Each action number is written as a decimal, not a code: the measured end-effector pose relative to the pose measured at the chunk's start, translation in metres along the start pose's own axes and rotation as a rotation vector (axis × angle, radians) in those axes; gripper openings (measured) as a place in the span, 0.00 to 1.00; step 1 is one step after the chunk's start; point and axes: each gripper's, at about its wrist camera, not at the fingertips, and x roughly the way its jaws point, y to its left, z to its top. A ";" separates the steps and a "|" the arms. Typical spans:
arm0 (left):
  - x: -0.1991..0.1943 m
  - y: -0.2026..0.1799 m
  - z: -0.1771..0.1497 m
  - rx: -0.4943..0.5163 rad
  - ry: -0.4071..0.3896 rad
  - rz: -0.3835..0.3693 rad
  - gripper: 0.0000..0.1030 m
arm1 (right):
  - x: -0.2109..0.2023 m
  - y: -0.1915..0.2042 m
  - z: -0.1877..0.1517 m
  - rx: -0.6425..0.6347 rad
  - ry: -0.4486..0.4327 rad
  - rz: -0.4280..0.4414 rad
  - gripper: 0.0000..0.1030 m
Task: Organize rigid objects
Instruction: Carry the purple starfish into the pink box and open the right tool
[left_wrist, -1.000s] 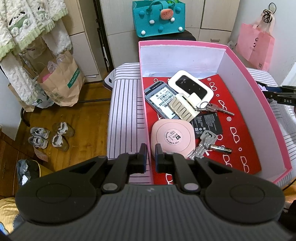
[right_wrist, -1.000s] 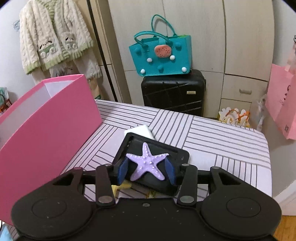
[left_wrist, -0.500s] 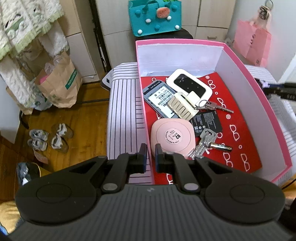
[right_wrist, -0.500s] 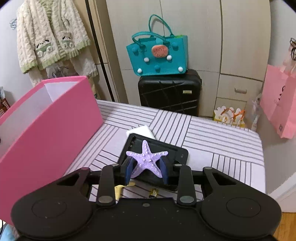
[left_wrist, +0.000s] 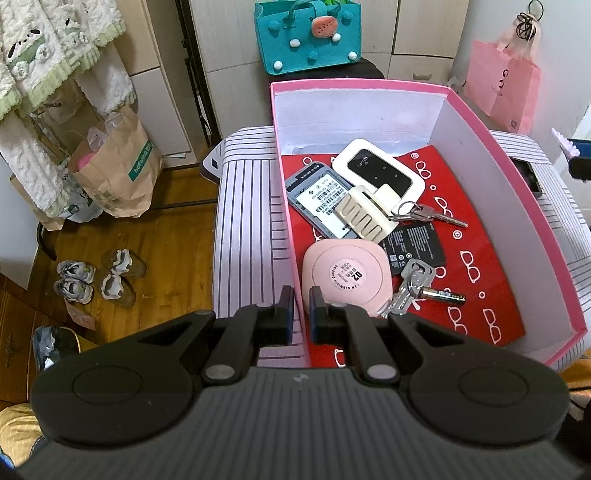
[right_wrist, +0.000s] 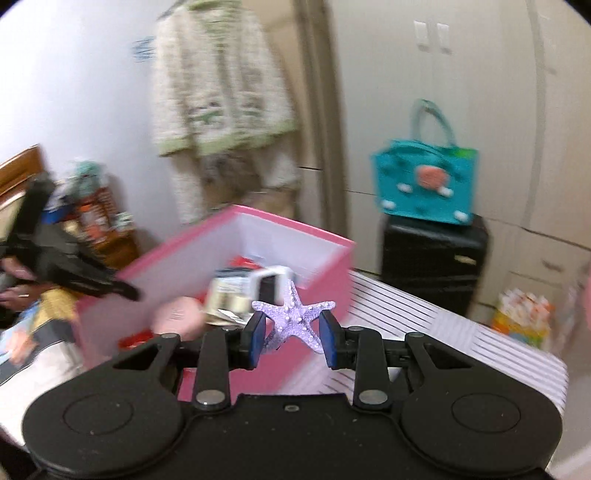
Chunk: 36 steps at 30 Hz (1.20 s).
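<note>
The pink box (left_wrist: 476, 122) stands on the striped table (left_wrist: 243, 221). It holds a pink round case (left_wrist: 347, 275), a phone (left_wrist: 321, 197), a white router (left_wrist: 380, 170), a cream hair claw (left_wrist: 365, 216), keys (left_wrist: 410, 284) and batteries. My left gripper (left_wrist: 302, 314) is shut on the box's left wall. My right gripper (right_wrist: 291, 338) is shut on a purple starfish (right_wrist: 293, 319), held in the air just right of the pink box (right_wrist: 325, 291). One tip of the starfish (left_wrist: 563, 146) shows at the left wrist view's right edge.
A black flat device (left_wrist: 528, 177) lies on the table right of the box. Behind the table a teal bag (right_wrist: 424, 184) sits on a black suitcase (right_wrist: 432, 258). A pink paper bag (left_wrist: 502, 85) hangs at the right. Shoes (left_wrist: 96, 278) and paper bags are on the floor at left.
My right gripper closed on the starfish, lifted it off the black device and swung it up and left toward the pink box. The left gripper kept its hold on the box wall.
</note>
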 end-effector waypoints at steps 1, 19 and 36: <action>0.000 0.000 0.000 -0.001 -0.002 0.002 0.06 | 0.003 0.007 0.005 -0.015 0.005 0.027 0.35; -0.001 0.002 -0.002 -0.012 -0.019 -0.009 0.06 | 0.112 0.083 0.016 -0.493 0.434 0.114 0.35; -0.003 0.006 -0.001 -0.043 -0.012 -0.032 0.07 | 0.022 0.017 0.024 -0.120 0.143 0.047 0.42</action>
